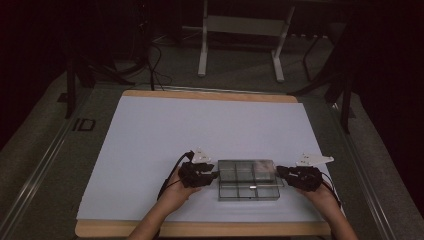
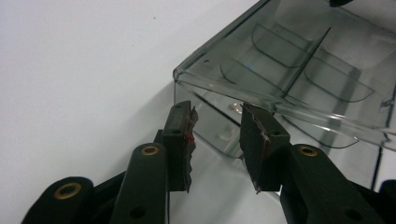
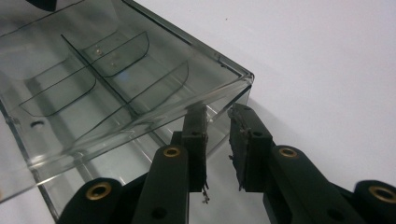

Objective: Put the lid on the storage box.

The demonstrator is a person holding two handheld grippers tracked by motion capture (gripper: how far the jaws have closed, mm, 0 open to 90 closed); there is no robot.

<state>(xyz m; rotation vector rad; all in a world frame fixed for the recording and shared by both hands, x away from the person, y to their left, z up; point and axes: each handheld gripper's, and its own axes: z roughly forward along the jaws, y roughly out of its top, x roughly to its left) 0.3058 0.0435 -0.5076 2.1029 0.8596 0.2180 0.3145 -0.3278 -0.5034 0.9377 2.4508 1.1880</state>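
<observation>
A clear smoky plastic compartment box point(image 1: 247, 180) lies on the white sheet near the table's front edge. Its lid point(image 2: 289, 56) is tilted up off the base, and dividers show through it. My left gripper point(image 1: 216, 175) is at the box's left end. In the left gripper view its jaws point(image 2: 217, 116) stand apart, their tips just under the lid's raised rim, with nothing pinched between them. My right gripper point(image 1: 279, 171) is at the box's right end. Its jaws point(image 3: 218, 114) are also apart at the lid's corner point(image 3: 243, 77), one fingertip point(image 3: 196, 112) under the rim.
The white sheet point(image 1: 200, 130) covers a wooden tabletop whose edge point(image 1: 200, 229) shows at the front. A metal stand's legs point(image 1: 202, 60) rise on the floor behind the table. Dark cables point(image 1: 155, 65) lie at the back left.
</observation>
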